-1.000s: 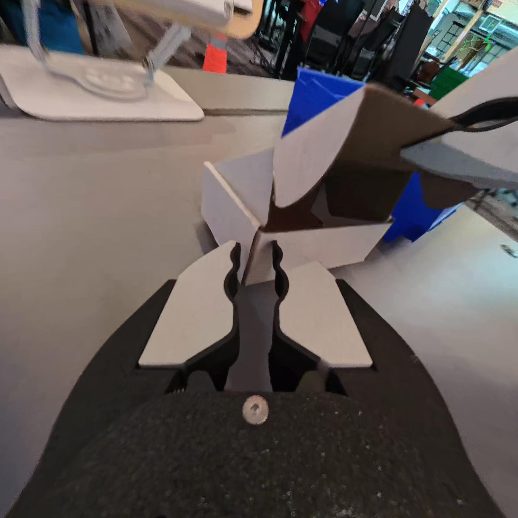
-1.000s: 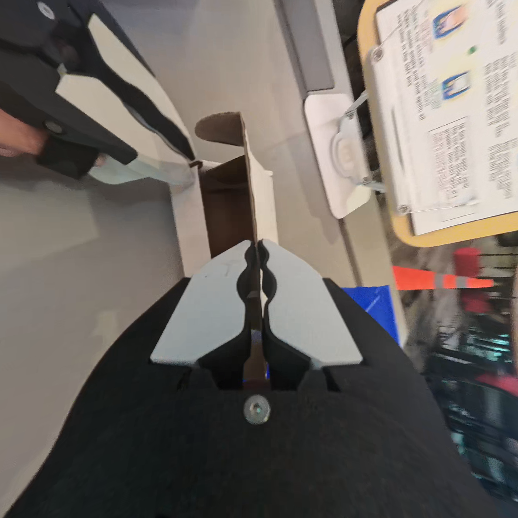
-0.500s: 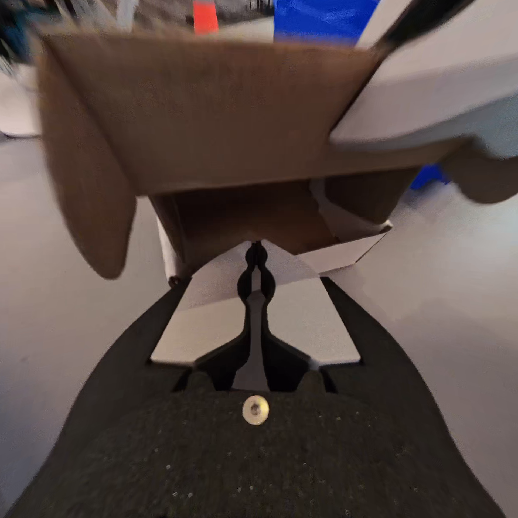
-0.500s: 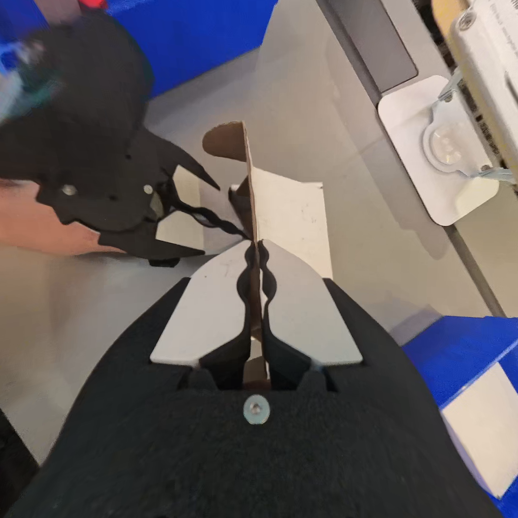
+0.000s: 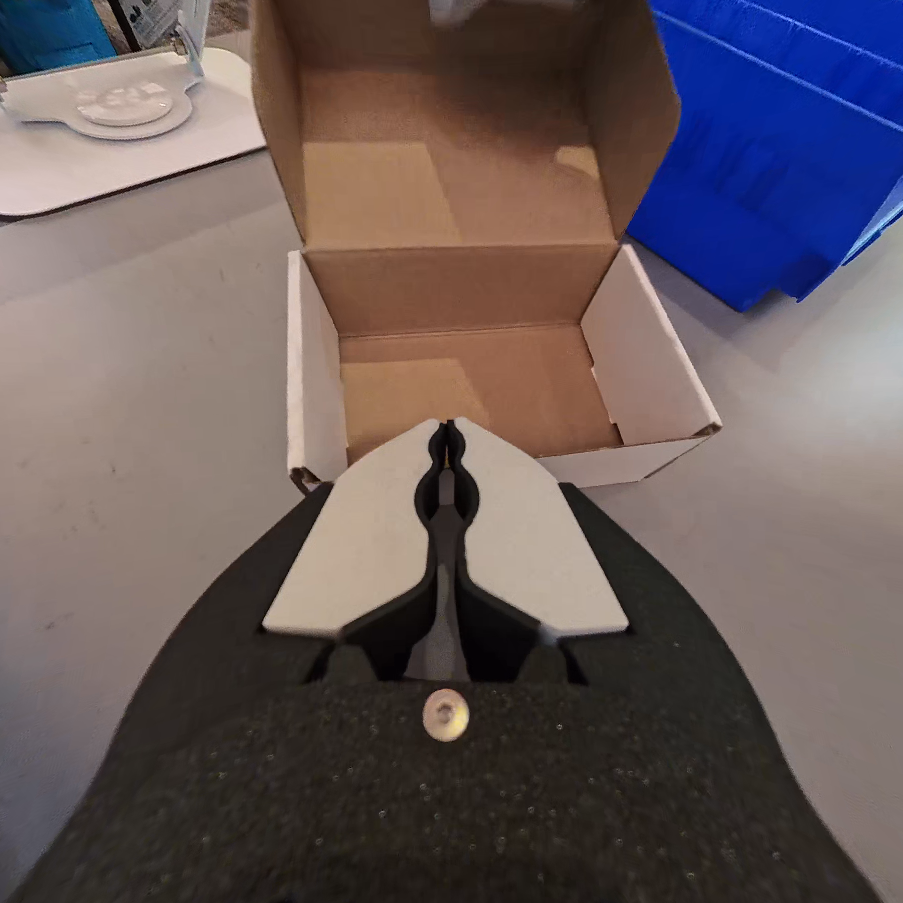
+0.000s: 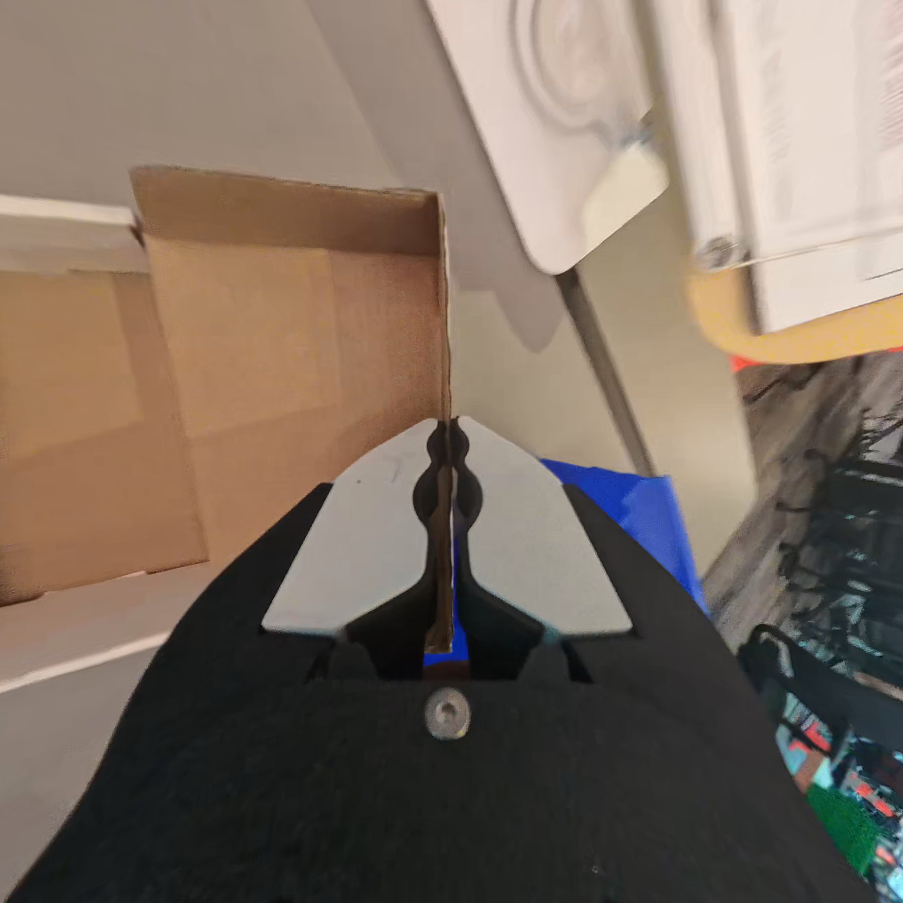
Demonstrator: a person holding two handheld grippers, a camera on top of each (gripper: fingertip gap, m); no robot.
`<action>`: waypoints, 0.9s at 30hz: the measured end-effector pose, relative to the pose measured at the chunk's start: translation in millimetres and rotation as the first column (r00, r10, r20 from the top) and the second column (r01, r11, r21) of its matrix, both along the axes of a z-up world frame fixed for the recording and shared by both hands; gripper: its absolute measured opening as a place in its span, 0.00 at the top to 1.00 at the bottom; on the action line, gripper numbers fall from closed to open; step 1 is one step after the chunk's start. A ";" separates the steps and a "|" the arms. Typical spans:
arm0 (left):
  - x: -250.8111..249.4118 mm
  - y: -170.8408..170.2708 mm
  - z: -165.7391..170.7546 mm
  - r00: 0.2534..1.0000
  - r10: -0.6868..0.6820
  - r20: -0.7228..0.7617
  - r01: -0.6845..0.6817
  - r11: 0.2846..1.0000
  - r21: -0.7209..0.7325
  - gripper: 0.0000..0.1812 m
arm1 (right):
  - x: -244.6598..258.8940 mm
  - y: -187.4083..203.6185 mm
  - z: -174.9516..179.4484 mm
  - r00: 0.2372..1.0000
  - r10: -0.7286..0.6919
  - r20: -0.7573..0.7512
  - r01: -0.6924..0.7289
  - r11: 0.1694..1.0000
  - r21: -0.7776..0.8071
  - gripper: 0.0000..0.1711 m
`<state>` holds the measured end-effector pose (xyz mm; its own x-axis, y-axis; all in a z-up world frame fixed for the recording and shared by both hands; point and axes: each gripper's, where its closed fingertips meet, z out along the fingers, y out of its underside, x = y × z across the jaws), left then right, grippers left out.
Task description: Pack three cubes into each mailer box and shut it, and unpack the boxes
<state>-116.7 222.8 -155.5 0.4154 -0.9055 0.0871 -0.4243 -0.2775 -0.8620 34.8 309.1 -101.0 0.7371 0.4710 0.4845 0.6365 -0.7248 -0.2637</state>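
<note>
The mailer box (image 5: 645, 352), white outside and brown inside, sits on the grey table with its lid (image 5: 440, 122) standing upright. Its inside is empty and no cubes are in view. My left gripper (image 5: 448, 426) is shut, with its tips over the box's front wall. I see nothing clearly pinched in it. My right gripper (image 6: 448, 421) is shut on the thin cardboard edge of the lid (image 6: 293, 342) and holds it open. The box's brown inside fills the left of the right wrist view.
A blue bin (image 5: 782, 146) stands close to the right of the box and also shows in the right wrist view (image 6: 635, 503). A white stand base (image 5: 112, 122) lies at the back left. A clipboard with paper (image 6: 806, 171) hangs above the stand.
My left gripper went from open at the box's corner to shut. The box turned to face it and now sits flat. The right gripper swung the lid up to fully open.
</note>
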 end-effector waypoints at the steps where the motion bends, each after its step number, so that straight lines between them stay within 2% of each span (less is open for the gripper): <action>1: 0.0 -0.1 0.0 1.000 -0.001 -0.001 0.001 1.000 0.003 1.00 | 4.4 -1.0 -14.4 1.000 -0.020 -0.009 0.020 0.999 -0.040 0.99; 7: -1.0 2.2 -0.6 1.000 0.014 -0.016 -0.014 0.999 0.030 1.00 | 9.1 -14.0 -64.0 0.984 -0.119 -0.132 0.098 0.983 -0.156 0.96; 10: -1.4 2.1 -0.2 1.000 0.016 -0.015 -0.016 0.999 0.031 1.00 | 11.5 -13.1 -64.8 0.977 -0.146 -0.159 0.125 0.983 -0.131 0.94; 12: -1.6 0.0 0.4 1.000 0.018 0.002 -0.018 1.000 0.001 1.00 | 12.2 -9.1 -48.1 0.976 -0.142 -0.163 0.134 0.989 -0.055 0.94; 13: -1.3 -1.8 0.8 1.000 0.017 0.011 -0.017 1.000 -0.014 1.00 | 10.3 -8.4 -34.7 0.975 -0.135 -0.175 0.135 0.991 -0.007 0.91; 14: -0.8 -3.2 0.9 1.000 0.014 0.014 -0.014 1.000 -0.020 1.00 | 9.1 -8.0 -17.4 0.974 -0.135 -0.182 0.147 0.988 0.055 0.83; 17: 0.0 -4.5 0.3 1.000 0.009 0.005 -0.009 1.000 -0.005 1.00 | -1.4 -22.4 53.5 0.967 -0.104 -0.233 0.172 0.940 0.294 0.70; 19: 0.5 -5.5 0.3 1.000 0.003 0.004 -0.002 1.000 -0.004 1.00 | -34.3 -52.8 87.8 0.928 0.023 -0.371 0.138 0.905 0.402 0.68; 20: 0.8 -6.0 0.5 1.000 -0.002 0.007 0.002 1.000 -0.007 1.00 | -57.5 -75.1 91.3 0.882 0.110 -0.458 0.101 0.906 0.411 0.68; 22: 0.9 -6.1 0.8 1.000 -0.005 0.012 0.006 1.000 -0.013 1.00 | -105.6 -125.3 68.5 0.751 0.242 -0.615 -0.002 0.932 0.363 0.62; 23: 0.9 -6.2 0.9 1.000 -0.007 0.012 0.007 1.000 -0.013 1.00 | -123.8 -149.5 43.5 0.706 0.250 -0.663 -0.062 0.954 0.294 0.58; 24: 0.9 -6.1 0.8 1.000 -0.010 0.011 0.010 1.000 -0.009 1.00 | -134.7 -167.6 18.1 0.694 0.252 -0.675 -0.110 0.963 0.246 0.55; 25: 0.8 -5.8 0.7 1.000 -0.010 0.007 0.010 1.000 -0.004 1.00 | -136.1 -175.6 -2.3 0.717 0.252 -0.649 -0.113 0.962 0.248 0.53; 27: 0.8 -5.0 0.2 1.000 -0.013 -0.001 0.013 1.000 0.010 1.00 | -125.6 -173.4 -20.0 0.773 0.262 -0.578 -0.037 0.928 0.371 0.56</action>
